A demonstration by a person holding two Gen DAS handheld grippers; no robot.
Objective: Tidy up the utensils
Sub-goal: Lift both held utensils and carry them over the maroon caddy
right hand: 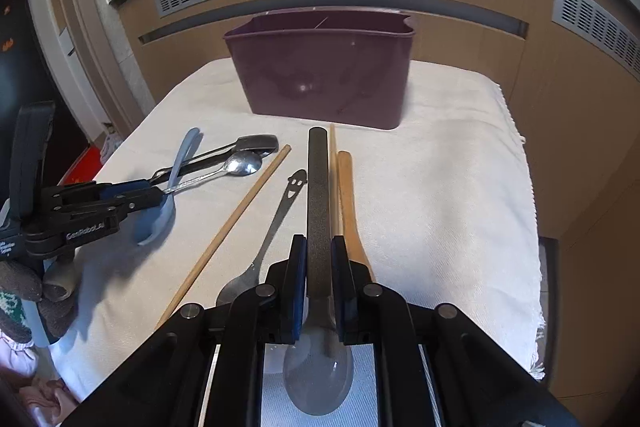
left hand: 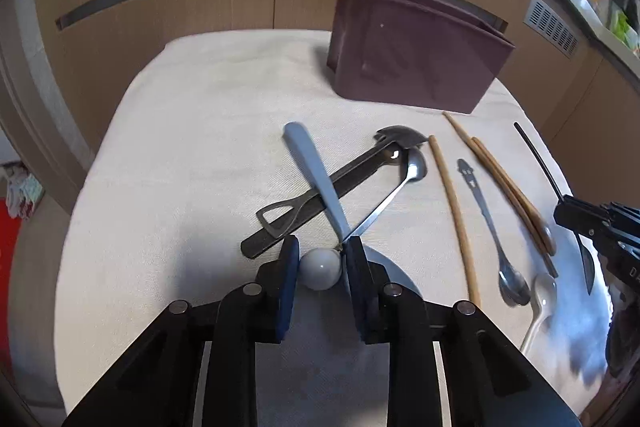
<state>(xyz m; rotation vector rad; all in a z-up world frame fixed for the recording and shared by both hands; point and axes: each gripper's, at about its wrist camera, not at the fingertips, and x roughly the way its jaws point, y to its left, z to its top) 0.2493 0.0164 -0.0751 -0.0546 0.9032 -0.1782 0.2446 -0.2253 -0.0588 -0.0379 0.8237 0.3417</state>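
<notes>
The right wrist camera is the only one showing the inside rim of the dark purple plastic utensil bin (right hand: 324, 67), which stands at the far side of the white cloth-covered table (right hand: 460, 187). It also shows the right gripper (right hand: 319, 251) clamped tight on the flat black handle of a spoon (right hand: 318, 187), whose bowl sits back between the finger bases. In this view the left gripper (right hand: 158, 195) appears from the side with "GenRobot.AI" printed on its black body; smaller white text beside it is too small to read.

The left wrist camera gives what that misses: the left gripper's jaws stand slightly apart around the thin handle end of a silver metal spoon (left hand: 390, 199), which touches the right-hand blue pad (left hand: 354, 259), though a real grip isn't clear. A pale blue plastic ladle spoon (left hand: 316, 179) crosses over it and a dark metal peeler (left hand: 340, 183). Loose wooden chopsticks (left hand: 452, 203) and a smiley-handled spoon (left hand: 490, 223) lie nearer the right.
</notes>
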